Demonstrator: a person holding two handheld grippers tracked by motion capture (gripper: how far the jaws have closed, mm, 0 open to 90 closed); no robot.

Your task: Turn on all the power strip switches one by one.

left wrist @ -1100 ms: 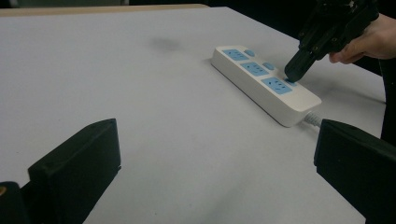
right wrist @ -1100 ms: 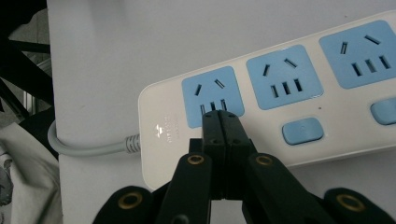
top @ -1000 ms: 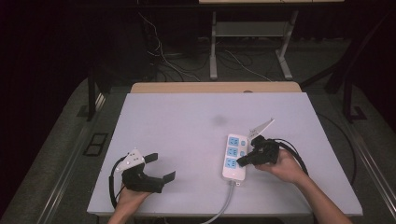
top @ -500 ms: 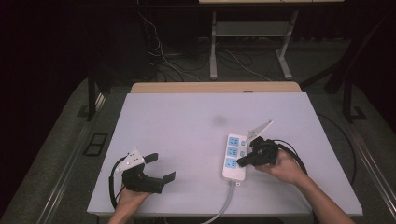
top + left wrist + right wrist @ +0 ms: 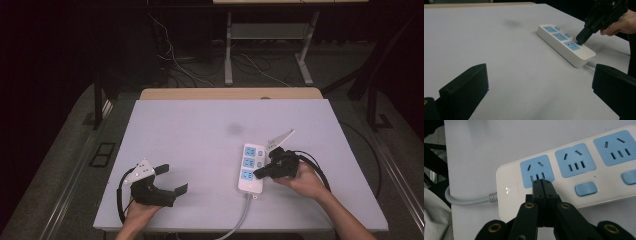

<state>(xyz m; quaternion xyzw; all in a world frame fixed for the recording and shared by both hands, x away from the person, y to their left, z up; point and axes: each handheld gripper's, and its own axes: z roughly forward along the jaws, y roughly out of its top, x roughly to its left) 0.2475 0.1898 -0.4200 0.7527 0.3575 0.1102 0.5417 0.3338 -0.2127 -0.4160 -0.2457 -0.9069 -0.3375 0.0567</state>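
R gripper (image 5: pixel 262 173) sits at the right side of the desk (image 5: pixel 200 135), held in the person's right hand (image 5: pixel 300 179). Its fingers are closed tight together w/ nothing between them, tips pressed down on the near end of the power strip (image 5: pixel 250 168). In the right gripper view the joined tips (image 5: pixel 542 185) land at the lower edge of the end socket (image 5: pixel 537 170), the one closest to the cord exit, beside a small blue switch (image 5: pixel 586 188); can't tell if they touch the switch itself.

Power strip: white body, three blue sockets in a row, each w/ a blue switch alongside. It lies flat on the desk, right of centre, long axis running away from the person, grey cord (image 5: pixel 239 222) leaving its near end and going off the front desk edge. In the left gripper view the strip (image 5: pixel 565 45) shows at an angle, w/ the R gripper (image 5: pixel 581 40) tipped down onto its near socket.

L gripper (image 5: pixel 172 180) rests low at the front-left of the desk, well apart from the strip, in the left hand (image 5: pixel 137 212). Fingers wide open, nothing btwn them; in the left gripper view both black fingers (image 5: pixel 465 91) frame bare desk surface.

Desk top is pale w/ a faint dark smudge (image 5: pixel 234 129) near the middle.
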